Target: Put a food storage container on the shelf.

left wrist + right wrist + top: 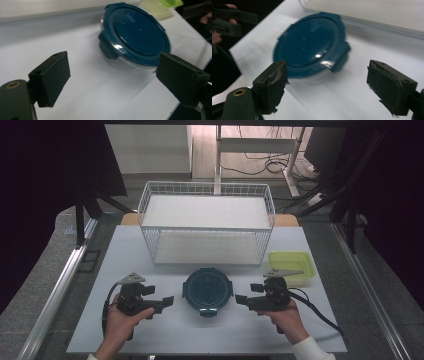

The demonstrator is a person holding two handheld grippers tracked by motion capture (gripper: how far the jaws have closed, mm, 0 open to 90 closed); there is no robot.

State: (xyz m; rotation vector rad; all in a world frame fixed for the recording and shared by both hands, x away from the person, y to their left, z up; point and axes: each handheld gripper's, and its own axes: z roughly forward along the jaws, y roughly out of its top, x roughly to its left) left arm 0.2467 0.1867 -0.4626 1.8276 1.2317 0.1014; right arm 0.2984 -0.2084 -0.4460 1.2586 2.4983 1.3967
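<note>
A round clear container with a dark blue clip-on lid [207,290] sits on the white table between my two grippers. My left gripper [168,301] is held level just left of it, jaws open and pointing at it, nothing between them. My right gripper [241,298] mirrors it on the right, also open and empty. In the left gripper view the container [140,32] lies ahead and right of the open gripper [113,58]. In the right gripper view the container [309,42] lies ahead and left of the open gripper [327,66].
A white wire basket [150,205] stands behind the container at the table's far side. A shallow yellow-green tray [291,262] lies at the right, just beyond my right gripper. The table's front edge runs close under both hands.
</note>
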